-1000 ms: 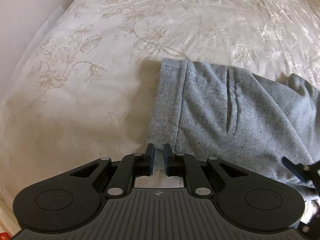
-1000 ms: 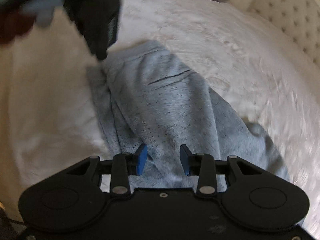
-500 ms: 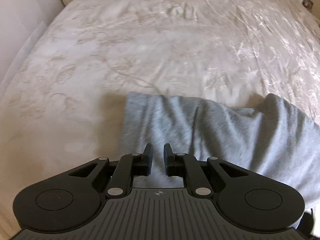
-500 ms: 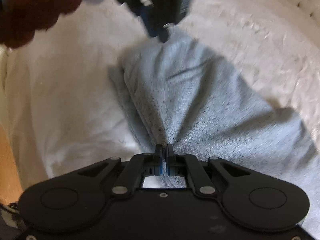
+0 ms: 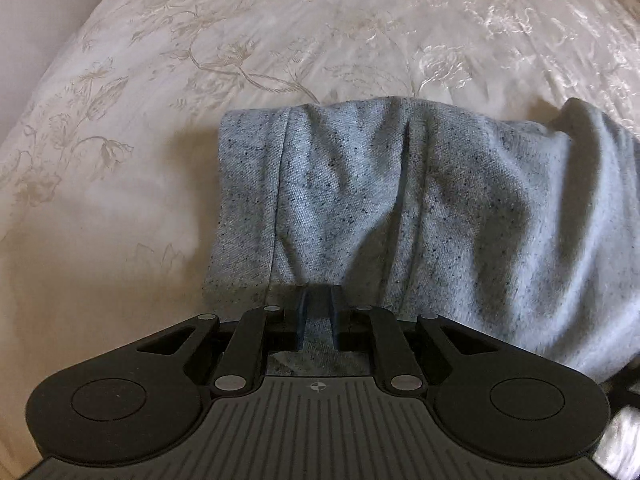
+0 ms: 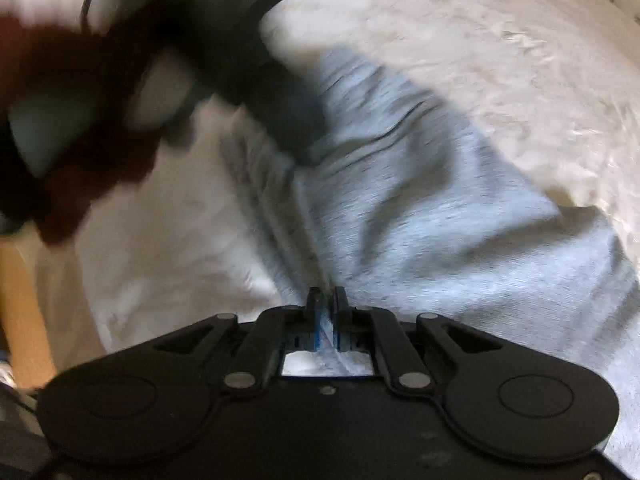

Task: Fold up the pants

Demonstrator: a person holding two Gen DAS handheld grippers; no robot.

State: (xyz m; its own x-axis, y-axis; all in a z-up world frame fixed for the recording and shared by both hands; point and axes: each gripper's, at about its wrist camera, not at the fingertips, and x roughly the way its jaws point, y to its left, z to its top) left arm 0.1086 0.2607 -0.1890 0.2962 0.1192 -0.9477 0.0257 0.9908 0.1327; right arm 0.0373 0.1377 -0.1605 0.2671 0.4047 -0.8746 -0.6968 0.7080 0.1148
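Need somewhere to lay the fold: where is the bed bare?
The bedspread is bare beyond the grey pants and left of their hem. Crowded near both grippers: the left gripper and the right gripper each pinch the fabric.

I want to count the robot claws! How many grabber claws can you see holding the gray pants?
2. The left gripper pinches the pants near the waistband end. The right gripper pinches them farther along.

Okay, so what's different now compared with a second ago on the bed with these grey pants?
The right gripper closed onto the pants, bunching them. The left gripper, jaws opening slightly, sank closer with fabric between its fingers. The waistband end lifted and rumpled. The bedspread stayed as it was.
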